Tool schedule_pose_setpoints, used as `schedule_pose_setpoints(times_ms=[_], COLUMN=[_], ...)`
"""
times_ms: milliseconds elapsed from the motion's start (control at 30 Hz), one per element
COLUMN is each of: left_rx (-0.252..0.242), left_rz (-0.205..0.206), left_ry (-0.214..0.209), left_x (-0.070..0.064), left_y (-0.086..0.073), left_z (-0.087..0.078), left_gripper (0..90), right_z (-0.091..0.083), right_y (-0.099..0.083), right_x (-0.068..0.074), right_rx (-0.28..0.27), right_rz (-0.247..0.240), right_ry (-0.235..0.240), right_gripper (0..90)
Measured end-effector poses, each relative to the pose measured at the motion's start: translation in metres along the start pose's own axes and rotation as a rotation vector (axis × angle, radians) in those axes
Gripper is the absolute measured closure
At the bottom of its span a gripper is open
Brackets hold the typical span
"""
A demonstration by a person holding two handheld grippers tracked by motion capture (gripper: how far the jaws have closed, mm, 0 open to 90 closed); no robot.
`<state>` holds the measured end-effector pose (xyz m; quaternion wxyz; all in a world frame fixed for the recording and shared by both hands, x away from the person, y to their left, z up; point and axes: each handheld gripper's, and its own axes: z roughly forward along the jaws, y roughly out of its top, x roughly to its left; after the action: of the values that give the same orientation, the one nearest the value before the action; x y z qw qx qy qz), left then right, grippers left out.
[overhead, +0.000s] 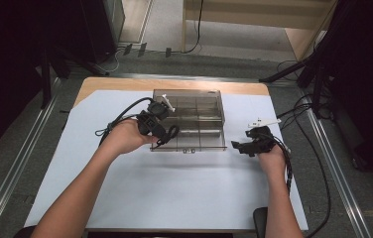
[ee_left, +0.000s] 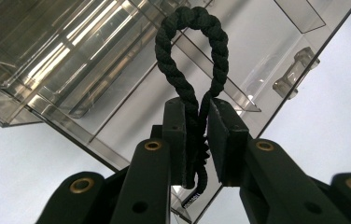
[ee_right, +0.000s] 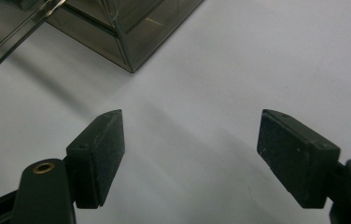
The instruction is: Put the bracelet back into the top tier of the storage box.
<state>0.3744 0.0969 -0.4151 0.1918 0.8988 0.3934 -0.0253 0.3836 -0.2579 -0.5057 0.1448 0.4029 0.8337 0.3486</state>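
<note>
A smoky clear plastic compartment box [overhead: 198, 101] lies open at the middle of the table. My left gripper [overhead: 161, 133] hangs over its front left part, shut on a black twisted rope loop [overhead: 171, 134]. In the left gripper view the rope loop [ee_left: 193, 46] rises from between the pads of the left gripper [ee_left: 197, 135], above the box's dividers [ee_left: 94, 70]. My right gripper [overhead: 240, 146] is to the right of the box, low over the white sheet. The right gripper [ee_right: 190, 154] stands wide open with nothing in it, near the box's corner [ee_right: 122, 42].
A white sheet [overhead: 174, 183] covers the wooden table [overhead: 125, 82]. The box's clear latch [ee_left: 295, 70] sits on its front wall. Cables [overhead: 318, 163] trail off the right edge. Metal rails [overhead: 21, 163] run along the floor on both sides.
</note>
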Motion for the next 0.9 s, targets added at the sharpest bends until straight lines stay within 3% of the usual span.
schedule_pose_setpoints(times_ms=[233, 900], left_rx=[0.039, 0.069], left_rz=[0.002, -0.01], left_ry=[0.021, 0.034], left_x=[-0.0025, 0.0001], left_y=[-0.0042, -0.0095], left_z=[0.0005, 0.0027], left_gripper=[78.2, 78.3], right_z=[0.0004, 0.001], right_y=[0.0, 0.0], right_x=[0.0005, 0.0008], right_rx=[0.004, 0.012], right_rz=[0.001, -0.005], right_ry=[-0.001, 0.001], right_gripper=[24.5, 24.5])
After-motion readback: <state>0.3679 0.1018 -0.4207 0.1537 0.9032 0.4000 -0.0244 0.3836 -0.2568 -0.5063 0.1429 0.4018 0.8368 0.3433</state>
